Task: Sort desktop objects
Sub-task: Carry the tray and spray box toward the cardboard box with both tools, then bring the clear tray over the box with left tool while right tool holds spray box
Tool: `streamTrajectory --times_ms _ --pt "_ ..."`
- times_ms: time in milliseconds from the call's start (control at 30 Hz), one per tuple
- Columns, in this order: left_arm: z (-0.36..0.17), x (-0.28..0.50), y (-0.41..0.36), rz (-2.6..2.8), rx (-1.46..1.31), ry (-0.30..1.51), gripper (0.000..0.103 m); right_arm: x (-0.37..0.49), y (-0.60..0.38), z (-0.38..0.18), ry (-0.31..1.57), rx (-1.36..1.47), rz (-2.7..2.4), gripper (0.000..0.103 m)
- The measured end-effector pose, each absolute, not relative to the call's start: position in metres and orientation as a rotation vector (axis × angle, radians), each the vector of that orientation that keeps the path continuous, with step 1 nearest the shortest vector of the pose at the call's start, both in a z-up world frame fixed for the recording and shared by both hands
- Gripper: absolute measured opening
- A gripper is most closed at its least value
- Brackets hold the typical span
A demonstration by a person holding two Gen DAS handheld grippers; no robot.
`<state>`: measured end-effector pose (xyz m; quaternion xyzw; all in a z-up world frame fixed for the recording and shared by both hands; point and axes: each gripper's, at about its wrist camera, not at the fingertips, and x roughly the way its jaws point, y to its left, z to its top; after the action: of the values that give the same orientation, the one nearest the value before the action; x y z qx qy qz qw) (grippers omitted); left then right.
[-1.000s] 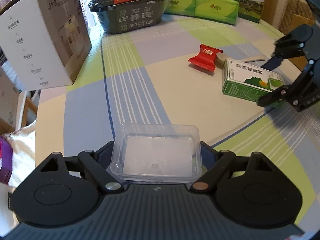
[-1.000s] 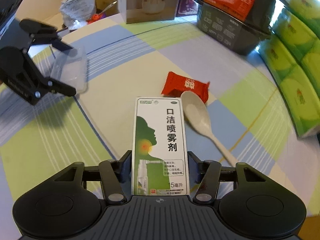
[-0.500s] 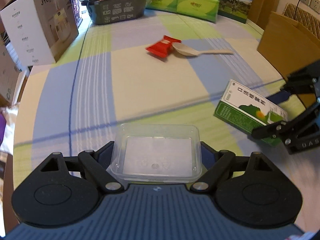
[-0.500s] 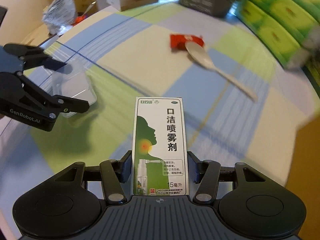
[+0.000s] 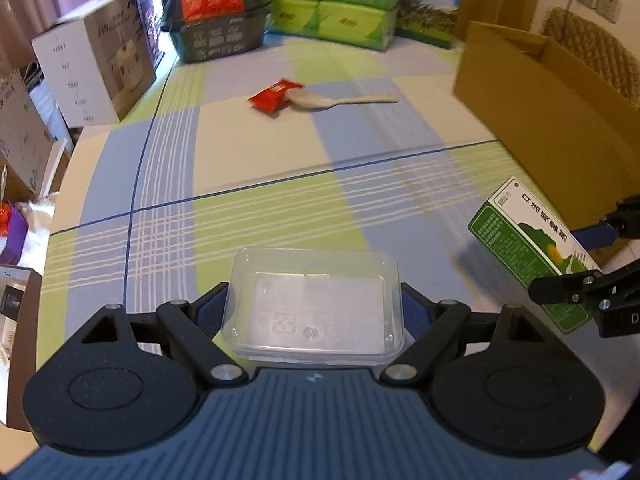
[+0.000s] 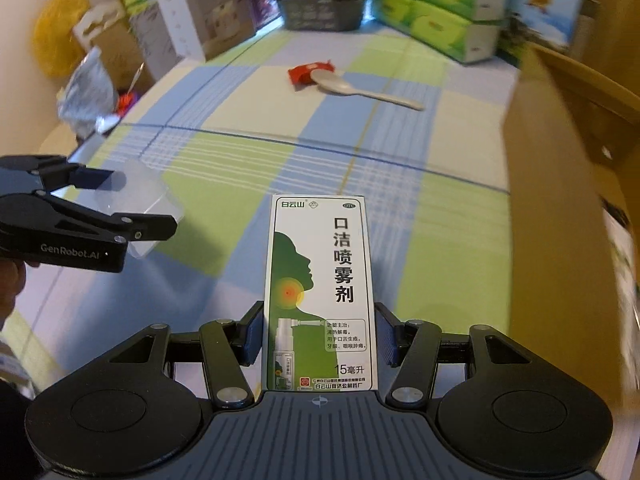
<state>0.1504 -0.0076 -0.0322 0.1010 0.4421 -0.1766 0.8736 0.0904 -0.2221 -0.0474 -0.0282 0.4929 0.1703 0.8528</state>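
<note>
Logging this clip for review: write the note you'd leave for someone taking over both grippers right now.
Left gripper: shut on the clear tray, held above the tablecloth.
Right gripper: shut on the spray box, also off the table, beside the cardboard box.
Still on the table: red packet and spoon, spoon bowl touching the packet.
Done: tray and spray box picked up.
Left: place both, probably in the cardboard box, though its inside is not visible; then collect the packet and spoon.
</note>
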Motion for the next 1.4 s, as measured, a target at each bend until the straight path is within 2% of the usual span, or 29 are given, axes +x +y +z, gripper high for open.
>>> streamTrajectory --times_ms 333,700,1400 --pt "0.009 0.083 -0.030 -0.360 0.144 0.888 0.084 0.016 -0.259 -0.012 0.989 -0.003 0.272 0.052" --pt "0.024 0.026 -0.067 -0.386 0.167 0.861 0.084 -0.032 -0.297 0.006 0.956 0.027 0.224 0.052" --pt "0.033 0.000 -0.136 -0.503 0.235 0.826 0.084 -0.062 -0.360 0.027 0.876 0.112 0.113 0.052"
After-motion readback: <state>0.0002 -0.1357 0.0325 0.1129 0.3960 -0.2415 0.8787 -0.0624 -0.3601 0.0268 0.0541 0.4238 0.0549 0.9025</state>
